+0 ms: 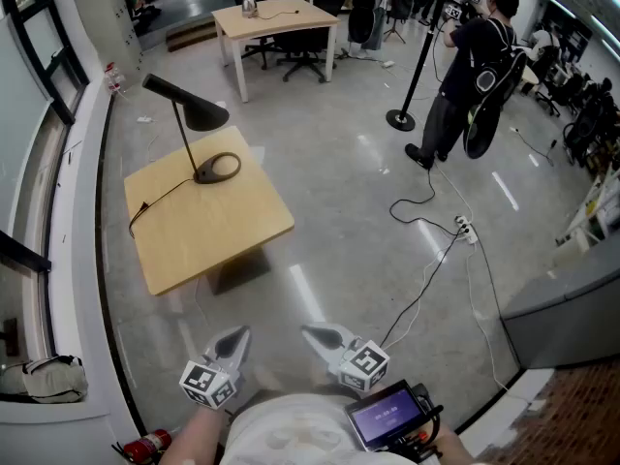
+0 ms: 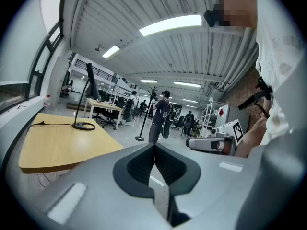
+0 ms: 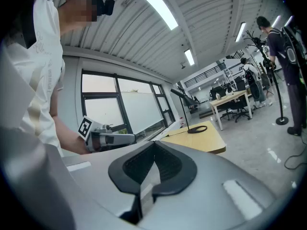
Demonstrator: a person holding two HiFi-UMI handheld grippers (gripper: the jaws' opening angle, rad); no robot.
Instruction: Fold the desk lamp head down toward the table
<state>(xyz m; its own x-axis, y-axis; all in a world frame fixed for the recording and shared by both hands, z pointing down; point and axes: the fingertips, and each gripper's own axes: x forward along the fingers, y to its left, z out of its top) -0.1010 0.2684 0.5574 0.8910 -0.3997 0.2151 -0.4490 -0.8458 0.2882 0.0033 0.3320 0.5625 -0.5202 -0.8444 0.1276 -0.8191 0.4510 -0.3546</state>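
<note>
Desk lamp (image 1: 202, 116): well apart from both grippers. Left gripper (image 2: 154, 152) jaws pressed together, empty. Right gripper (image 3: 154, 150) jaws pressed together, empty. Both held close to the person's body. Lamp stands upright on wooden table (image 1: 228, 231), ring base (image 1: 219, 169) near far edge, head up.

One lamp (image 1: 201, 116), two tables (image 1: 223, 226) (image 1: 291, 15) (two tools (image 1: 237, 335) (image 1: 310, 333))

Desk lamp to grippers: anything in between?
Head view: just bare floor, then bare tabletop, between the left gripper, right gripper and the desk lamp.
</note>
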